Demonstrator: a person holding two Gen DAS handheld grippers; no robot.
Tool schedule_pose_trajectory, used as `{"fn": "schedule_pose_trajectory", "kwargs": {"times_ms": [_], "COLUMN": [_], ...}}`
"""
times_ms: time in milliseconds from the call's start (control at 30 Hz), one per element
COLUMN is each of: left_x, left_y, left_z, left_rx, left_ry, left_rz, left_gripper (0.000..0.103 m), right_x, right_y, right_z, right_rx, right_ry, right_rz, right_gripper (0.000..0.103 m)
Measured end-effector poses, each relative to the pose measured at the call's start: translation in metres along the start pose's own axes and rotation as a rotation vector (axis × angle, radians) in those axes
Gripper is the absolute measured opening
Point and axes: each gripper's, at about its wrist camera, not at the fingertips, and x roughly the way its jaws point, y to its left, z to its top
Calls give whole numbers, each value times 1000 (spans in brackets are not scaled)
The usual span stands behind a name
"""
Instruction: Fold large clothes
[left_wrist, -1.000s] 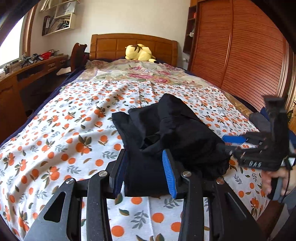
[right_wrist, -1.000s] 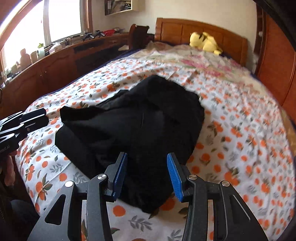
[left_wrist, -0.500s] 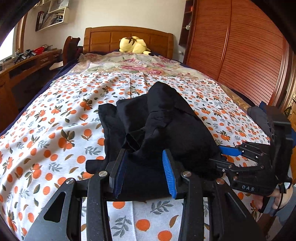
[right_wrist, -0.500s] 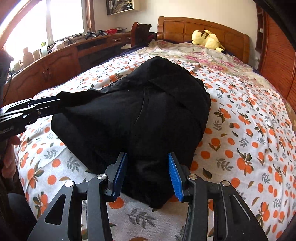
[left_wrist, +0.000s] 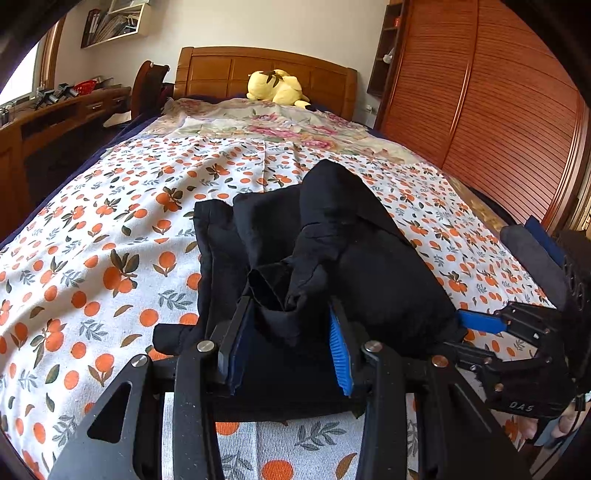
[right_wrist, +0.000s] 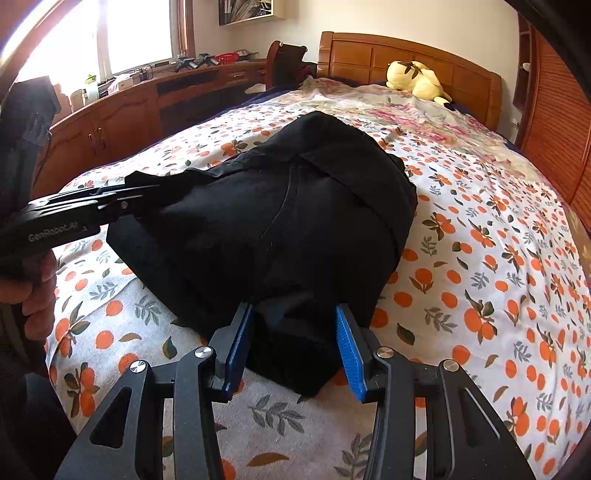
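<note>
My left tongs (left_wrist: 291, 347) and my right tongs (right_wrist: 295, 343) each stand part-way spread with a thick bunch of the black garment (right_wrist: 280, 221) between the blue pads; in both views the cloth fills the gap, so I judge each pair is pinching a gathered edge of it, though I cannot see how firmly. The garment lies in a rumpled heap on the orange-print sheet of the bed (right_wrist: 498, 277), close to the foot edge where I stand and well apart from the yellow plush toy (left_wrist: 277, 88) by the headboard. The step in hand, as I read it, is laying the held near edge so the heap becomes a flat fold. To do it well I should keep both grips level with each other, draw the edge taut between them so no slack sags in the middle, and lower it evenly onto the sheet. The bulk inside each grip may include more than one layer, so I should check for trapped layers before releasing, or the fold will drag crooked.
</note>
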Motion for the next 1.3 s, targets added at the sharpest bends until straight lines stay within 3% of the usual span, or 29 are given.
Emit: {"fn": "schedule_pose_trajectory", "kwargs": {"times_ms": [33,100,200,400,600,833,1000,1033,1067,1100,1133,1200,1300], "left_x": [0,1,-4,-33,-37,-31,-34,-34,-36,-40,-42,-48,-56], "left_y": [1,3,-1,15,44,53,44,46,48,50,52,55,59], "left_z": [0,-1,-2,5,0,-13,-13,-13,-12,-11,-11,-10,-9], "left_rx": [0,1,23,-19,-55,-33,-3,-10,-19,-27,-32,-43,-56], "left_ry": [0,6,-7,-77,-63,-3,-3,-1,-3,-15,-26,-42,-61], "left_rz": [-8,-36,-44,-46,10,9,27,16,5,-6,-12,-9,29], "left_gripper": [39,16,6,5,5,5,6,7,19,39,46,83,87], "right_x": [-1,-4,-11,-24,-17,35,38,37,35,32,30,27,30], "right_y": [0,-1,-2,2,23,28,22,20,16,12,8,-4,-16], "right_z": [0,1,5,25,57,26,21,23,24,25,27,32,42], "right_rx": [1,6,16,5,-52,-72,-60,-56,-54,-53,-54,-59,-59], "right_ry": [0,0,-13,-47,-79,44,22,17,11,1,-8,-20,-25], "right_rz": [1,-1,-15,26,62,93,122,128,133,133,125,88,40], "right_gripper": [46,46,46,46,42,42,42,42,42,42,42,42,42]}}
